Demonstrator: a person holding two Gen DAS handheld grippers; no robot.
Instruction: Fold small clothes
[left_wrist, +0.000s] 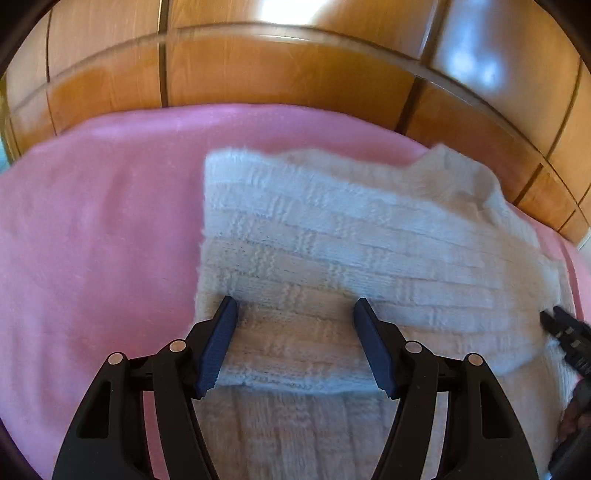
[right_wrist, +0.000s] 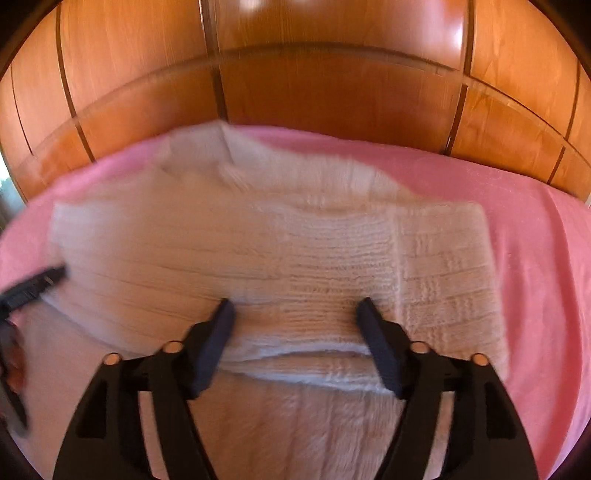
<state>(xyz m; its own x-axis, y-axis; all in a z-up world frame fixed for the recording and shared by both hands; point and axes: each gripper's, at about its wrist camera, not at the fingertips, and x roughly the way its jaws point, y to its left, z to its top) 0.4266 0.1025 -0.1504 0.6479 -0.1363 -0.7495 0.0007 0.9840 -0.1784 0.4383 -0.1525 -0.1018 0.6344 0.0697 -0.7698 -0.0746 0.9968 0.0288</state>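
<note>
A white knitted sweater (left_wrist: 332, 251) lies partly folded on a pink blanket (left_wrist: 92, 240); a folded layer's edge crosses near the fingers in both views. My left gripper (left_wrist: 295, 310) is open and empty, its blue-padded fingers just above the folded layer near its left edge. My right gripper (right_wrist: 295, 310) is open and empty over the sweater (right_wrist: 258, 251) nearer its right side. The right gripper's tip shows at the right edge of the left wrist view (left_wrist: 561, 332); the left gripper's tip shows at the left edge of the right wrist view (right_wrist: 33, 284).
Wooden wardrobe panels (left_wrist: 295, 66) stand right behind the blanket's far edge, also in the right wrist view (right_wrist: 332, 85). Bare pink blanket (right_wrist: 535, 240) lies to the right of the sweater and to its left.
</note>
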